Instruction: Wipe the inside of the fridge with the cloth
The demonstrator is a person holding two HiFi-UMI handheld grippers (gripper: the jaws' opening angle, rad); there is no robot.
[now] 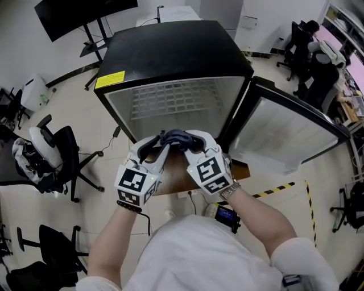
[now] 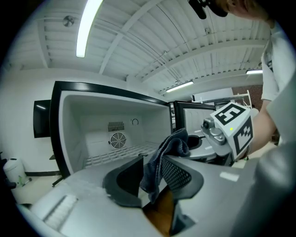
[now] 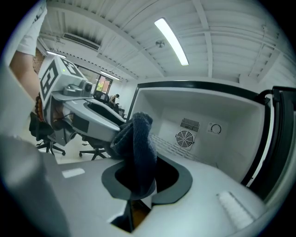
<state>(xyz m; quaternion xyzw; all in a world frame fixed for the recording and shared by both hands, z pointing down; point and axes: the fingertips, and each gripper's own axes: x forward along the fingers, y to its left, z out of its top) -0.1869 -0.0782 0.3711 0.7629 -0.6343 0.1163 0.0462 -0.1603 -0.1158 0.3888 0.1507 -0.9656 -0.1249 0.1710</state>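
Note:
A dark blue-grey cloth (image 1: 176, 138) hangs bunched between my two grippers, just in front of the open fridge (image 1: 176, 51). My right gripper (image 1: 191, 143) is shut on the cloth (image 3: 136, 148), which fills the space between its jaws. My left gripper (image 1: 156, 146) is open: the cloth (image 2: 169, 152) drapes against its right jaw, with a gap to the left one. The fridge's white interior (image 2: 115, 134) holds a wire shelf (image 1: 170, 99) and a round fan on the back wall (image 3: 184, 137). Its door (image 1: 284, 136) is swung out to the right.
A brown wooden board (image 1: 176, 179) lies under the grippers. Office chairs (image 1: 51, 153) stand at the left, with a monitor on a stand (image 1: 79, 14) behind them. Yellow-black tape (image 1: 278, 188) marks the floor at the right. People sit at desks at the far right (image 1: 318, 62).

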